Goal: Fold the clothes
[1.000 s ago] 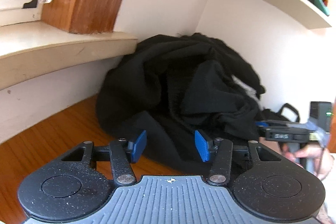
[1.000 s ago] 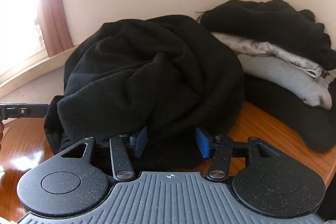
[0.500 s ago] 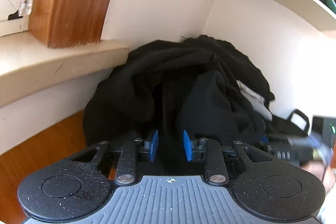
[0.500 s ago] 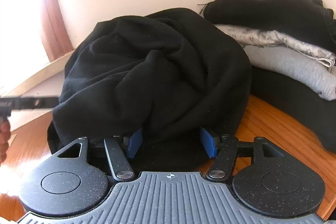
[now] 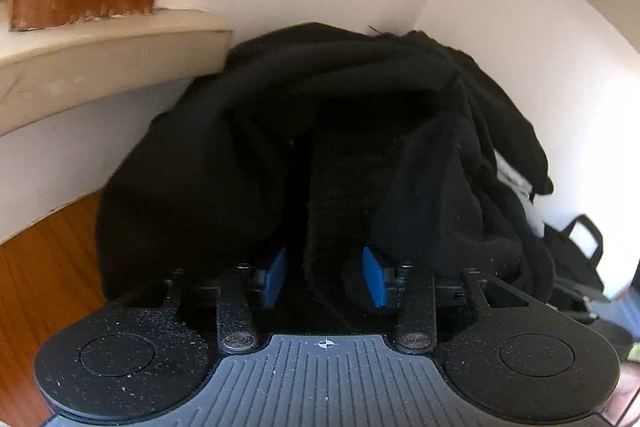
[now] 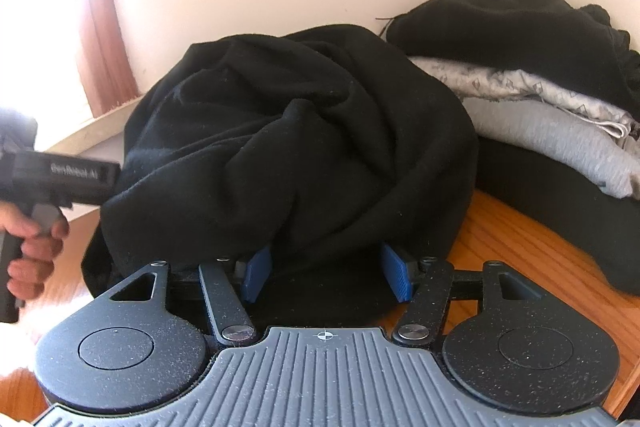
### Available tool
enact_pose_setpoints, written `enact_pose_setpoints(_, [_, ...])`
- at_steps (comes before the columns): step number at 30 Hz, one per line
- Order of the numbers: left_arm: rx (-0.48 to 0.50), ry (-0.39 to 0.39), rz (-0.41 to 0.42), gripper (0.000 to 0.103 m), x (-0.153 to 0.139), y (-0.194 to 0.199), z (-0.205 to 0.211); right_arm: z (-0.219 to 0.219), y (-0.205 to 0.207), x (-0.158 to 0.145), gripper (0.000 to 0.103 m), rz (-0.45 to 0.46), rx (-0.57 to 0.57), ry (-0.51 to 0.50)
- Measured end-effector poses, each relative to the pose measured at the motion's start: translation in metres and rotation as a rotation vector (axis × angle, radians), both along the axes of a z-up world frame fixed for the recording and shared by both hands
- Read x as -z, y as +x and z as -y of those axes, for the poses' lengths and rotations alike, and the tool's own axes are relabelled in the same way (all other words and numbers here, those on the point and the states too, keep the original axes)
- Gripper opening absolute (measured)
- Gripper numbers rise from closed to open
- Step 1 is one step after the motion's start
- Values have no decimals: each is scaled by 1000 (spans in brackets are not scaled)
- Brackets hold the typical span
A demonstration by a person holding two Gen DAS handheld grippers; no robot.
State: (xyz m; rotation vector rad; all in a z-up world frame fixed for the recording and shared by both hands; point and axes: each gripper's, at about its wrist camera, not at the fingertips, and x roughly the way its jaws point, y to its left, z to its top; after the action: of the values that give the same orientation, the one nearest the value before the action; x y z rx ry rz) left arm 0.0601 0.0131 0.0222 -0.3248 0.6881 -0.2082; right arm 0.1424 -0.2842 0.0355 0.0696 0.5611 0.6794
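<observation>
Black garment (image 6: 288, 155) heaped on the table (image 6: 520, 243) by the wall. Left tool (image 5: 325, 277), just reopening slightly, straddles a fold; right tool (image 6: 326, 273) gapes around the hem, pads not pressing.

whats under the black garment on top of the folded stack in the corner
Under that black garment lie a patterned grey piece, a plain grey piece and more black fabric on the table. Further layers, if any, are covered.
</observation>
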Motion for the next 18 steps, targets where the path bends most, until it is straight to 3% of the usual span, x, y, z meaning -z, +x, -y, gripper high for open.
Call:
enact_pose_setpoints(2, [10, -5, 7, 20, -1, -1, 0, 1, -1, 0, 60, 1, 2, 3])
enact_pose_setpoints(3, [8, 7, 12, 6, -3, -2, 1, 1, -1, 0, 60, 1, 4, 4])
enact_pose_setpoints(8, [4, -6, 51, 5, -10, -22, -9, 2, -1, 0, 60, 2, 8, 7])
enact_pose_setpoints(15, [-28, -34, 120, 5, -38, -79, -43, 7, -2, 0, 60, 19, -1, 47])
enact_pose_setpoints(18, [-43, -23, 141, 5, -47, -107, -57, -4, -11, -4, 60, 57, -45, -37])
